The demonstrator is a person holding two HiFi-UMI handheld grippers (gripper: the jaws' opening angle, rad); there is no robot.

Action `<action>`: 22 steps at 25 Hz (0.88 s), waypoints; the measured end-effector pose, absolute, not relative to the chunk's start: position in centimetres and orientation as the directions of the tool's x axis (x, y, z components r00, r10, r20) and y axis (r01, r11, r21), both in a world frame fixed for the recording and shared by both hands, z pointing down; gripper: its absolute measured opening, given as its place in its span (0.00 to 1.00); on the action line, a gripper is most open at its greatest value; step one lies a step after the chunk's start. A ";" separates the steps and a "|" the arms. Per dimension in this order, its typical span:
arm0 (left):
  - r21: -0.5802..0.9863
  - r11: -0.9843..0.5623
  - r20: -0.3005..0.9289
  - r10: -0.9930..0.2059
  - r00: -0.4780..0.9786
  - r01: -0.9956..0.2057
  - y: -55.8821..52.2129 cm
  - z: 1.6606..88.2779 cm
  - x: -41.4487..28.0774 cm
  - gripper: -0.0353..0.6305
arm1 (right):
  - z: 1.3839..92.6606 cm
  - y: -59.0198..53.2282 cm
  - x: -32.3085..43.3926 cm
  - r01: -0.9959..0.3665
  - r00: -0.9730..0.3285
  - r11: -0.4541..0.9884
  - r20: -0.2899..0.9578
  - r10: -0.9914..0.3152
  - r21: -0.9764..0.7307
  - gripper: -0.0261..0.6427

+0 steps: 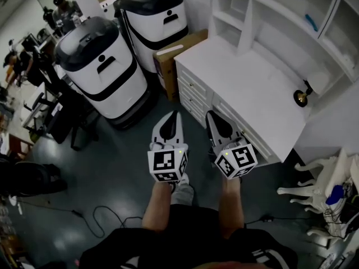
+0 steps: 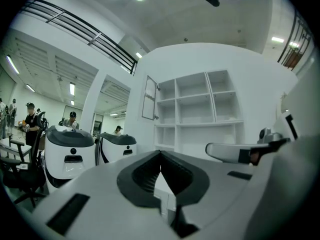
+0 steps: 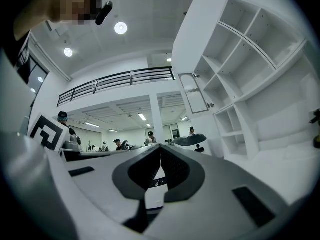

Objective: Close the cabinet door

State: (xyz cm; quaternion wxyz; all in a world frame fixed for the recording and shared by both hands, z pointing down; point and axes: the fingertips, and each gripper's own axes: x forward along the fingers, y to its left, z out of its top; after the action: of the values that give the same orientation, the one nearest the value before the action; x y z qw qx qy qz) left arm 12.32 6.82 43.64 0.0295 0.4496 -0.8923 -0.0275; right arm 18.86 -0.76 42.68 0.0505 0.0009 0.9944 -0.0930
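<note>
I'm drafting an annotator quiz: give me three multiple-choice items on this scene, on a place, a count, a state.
1. Where is the brown cardboard box? A beside the white desk's end; B on that desk; C on a shelf.
2. How many white-and-black machines stand on the floor? A one; B two; C four.
3. The white-framed cabinet door is: A shut; B missing; C swung open.
A: it stands against the desk's end. B: two stand side by side. C: it juts out from the white shelves.
</note>
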 end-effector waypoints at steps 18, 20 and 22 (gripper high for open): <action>0.124 0.597 -0.077 -0.790 -0.608 -0.792 7.2 40.6 -0.5 0.07 | 39.8 -1.2 6.0 -0.038 -0.996 0.992 -0.081 -0.048 -0.120 0.07; 0.130 0.600 -0.082 -0.787 -0.612 -0.789 7.6 40.4 -1.4 0.07 | 39.6 -1.5 5.1 -0.065 -0.993 0.988 -0.090 -0.078 -0.137 0.07; 0.125 0.601 -0.096 -0.784 -0.613 -0.789 7.9 39.9 -2.0 0.07 | 39.1 -1.5 4.4 -0.075 -0.991 0.988 -0.100 -0.088 -0.132 0.07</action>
State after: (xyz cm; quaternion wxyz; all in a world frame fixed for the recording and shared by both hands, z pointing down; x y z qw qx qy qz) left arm -1.99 7.89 39.95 -0.0153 0.4397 -0.8946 -0.0776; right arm 4.42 -1.48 39.12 0.0528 -0.0410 0.9957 -0.0639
